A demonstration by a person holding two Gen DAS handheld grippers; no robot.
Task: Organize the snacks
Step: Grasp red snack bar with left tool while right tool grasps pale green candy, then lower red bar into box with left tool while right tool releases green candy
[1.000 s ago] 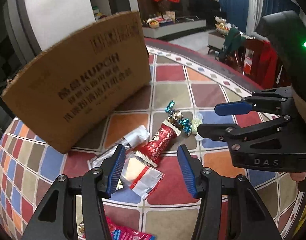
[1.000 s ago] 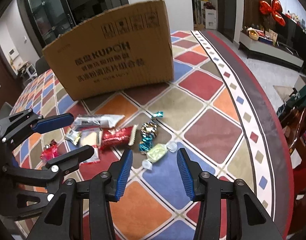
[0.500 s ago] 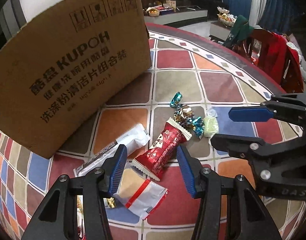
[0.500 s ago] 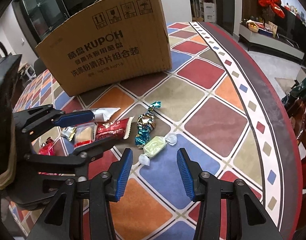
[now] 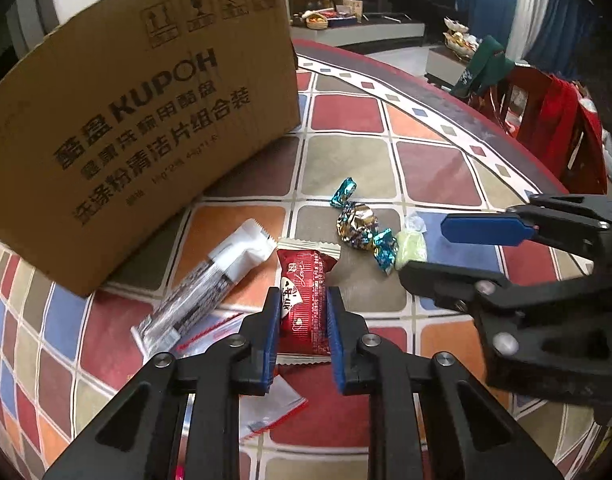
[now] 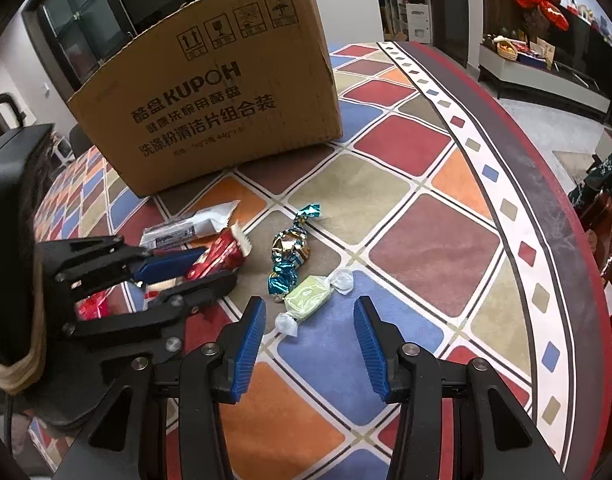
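Pinching a red snack packet (image 5: 303, 300) between its blue pads, the left gripper (image 5: 301, 300) has just closed its fingers on the wrapper, which lies on the bench (image 5: 434, 168) with its colourful chequered cover. Just left of the packet rests a white and clear snack bar wrapper (image 5: 209, 280), and under the gripper a clear packet with a red stripe (image 5: 273, 404) shows. The right gripper (image 6: 308, 316) hovers with its fingers apart, grasping nothing, just short of a pale green wrapped candy (image 6: 310, 298). Touching that candy's far end sits a gold and blue foil candy (image 6: 289, 246). Behind the snacks stands a cardboard box (image 6: 209, 92) printed KUPOH. At the far left of the right wrist view lies a small red wrapped sweet (image 6: 91, 306).
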